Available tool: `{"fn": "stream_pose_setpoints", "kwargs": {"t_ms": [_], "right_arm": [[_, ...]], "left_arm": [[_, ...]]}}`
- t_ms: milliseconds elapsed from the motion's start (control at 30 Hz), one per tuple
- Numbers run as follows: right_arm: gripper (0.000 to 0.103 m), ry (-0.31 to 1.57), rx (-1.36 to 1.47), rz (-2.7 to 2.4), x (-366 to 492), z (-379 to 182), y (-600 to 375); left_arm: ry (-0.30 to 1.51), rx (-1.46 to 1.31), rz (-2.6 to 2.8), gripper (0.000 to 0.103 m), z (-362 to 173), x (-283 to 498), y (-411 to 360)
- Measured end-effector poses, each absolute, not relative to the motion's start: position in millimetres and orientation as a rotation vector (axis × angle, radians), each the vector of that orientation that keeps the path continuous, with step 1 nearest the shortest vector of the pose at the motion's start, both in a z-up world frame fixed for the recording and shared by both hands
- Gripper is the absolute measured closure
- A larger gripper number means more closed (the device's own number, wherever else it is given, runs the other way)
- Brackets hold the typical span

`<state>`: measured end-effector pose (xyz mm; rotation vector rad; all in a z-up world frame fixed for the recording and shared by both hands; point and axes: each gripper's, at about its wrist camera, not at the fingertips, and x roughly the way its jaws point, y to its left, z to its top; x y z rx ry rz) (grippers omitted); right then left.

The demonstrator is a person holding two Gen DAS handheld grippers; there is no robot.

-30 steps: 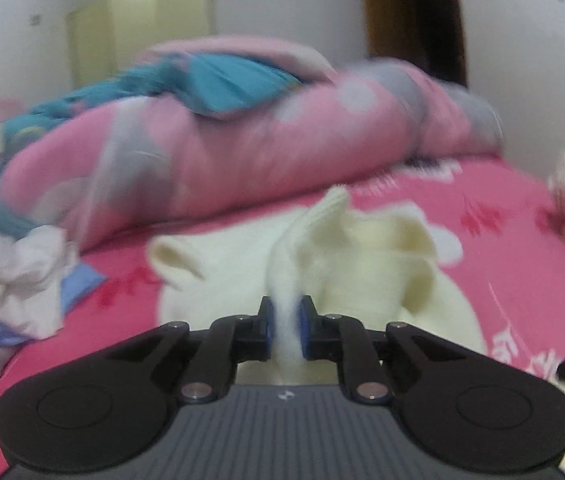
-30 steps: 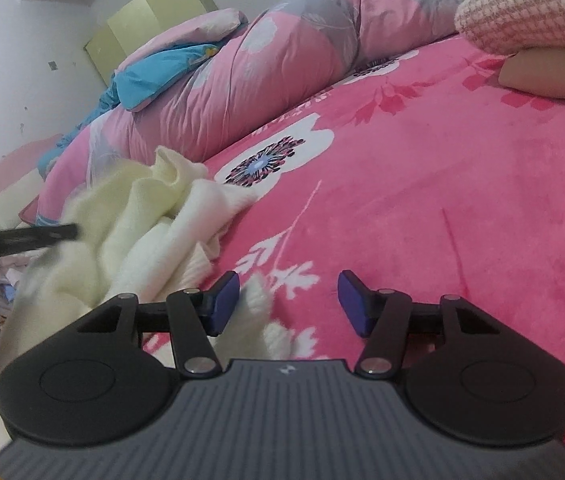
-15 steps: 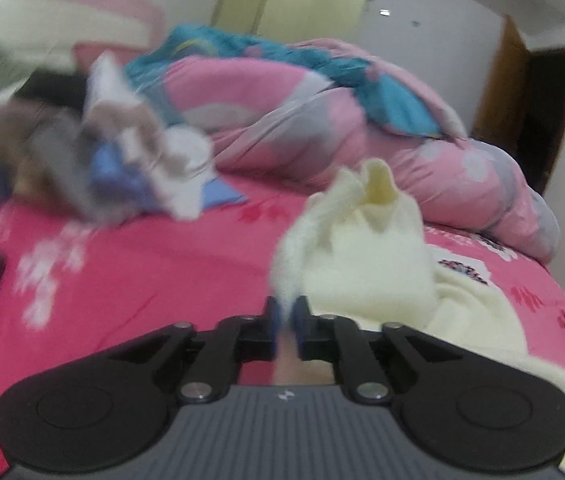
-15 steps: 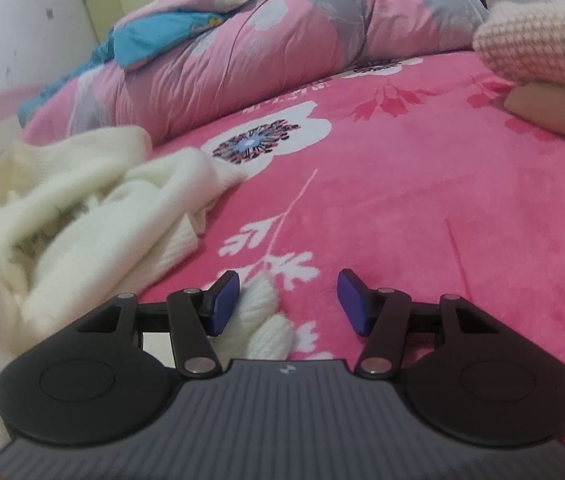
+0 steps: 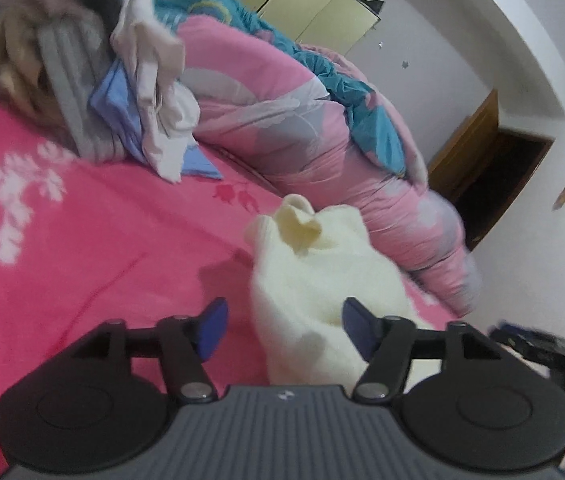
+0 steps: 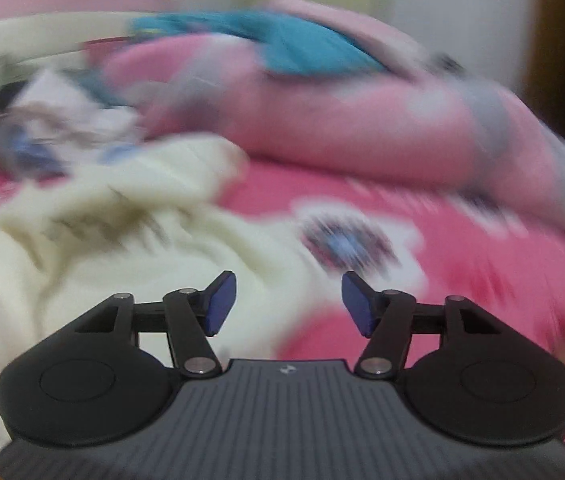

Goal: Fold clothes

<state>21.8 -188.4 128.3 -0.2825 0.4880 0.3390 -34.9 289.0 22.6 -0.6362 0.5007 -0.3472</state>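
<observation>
While both jaws are opening, the left gripper (image 5: 284,330) straddles and the right gripper (image 6: 288,304) faces the unfolded cream sweater (image 5: 314,280)

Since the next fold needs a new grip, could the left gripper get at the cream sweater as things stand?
Probably yes: the cream sweater lies just ahead of the left gripper, whose jaws are opening, with nothing in between.

Left wrist view low over bed (image 5: 82,240), rolled, facing quilt (image 5: 302,128) and door (image 5: 494,184), right wrist view blurred, close above sweater (image 6: 122,240), both sharing sweater, quilt, clothes pile (image 5: 82,72)
</observation>
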Motion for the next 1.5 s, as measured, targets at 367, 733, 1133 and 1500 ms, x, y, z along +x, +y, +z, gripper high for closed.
{"fn": "stream_pose_setpoints", "kwargs": {"t_ms": [367, 733, 1133, 1500], "right_arm": [[0.018, 0.489, -0.859, 0.655, 142, 156, -37], [0.018, 0.567, -1.113, 0.833, 191, 115, 40], [0.018, 0.71, -1.32, 1.025, 220, 77, 136], [0.017, 0.796, -1.079, 0.939, 265, 58, 160]], "left_arm": [[0.619, -0.771, -0.483, 0.082, -17, 27, 281], [0.497, -0.719, -0.536, 0.091, -9, -49, 299], [0.47, -0.662, -0.541, 0.091, -27, -65, 298], [0.459, -0.656, -0.547, 0.091, -27, -67, 298]]}}
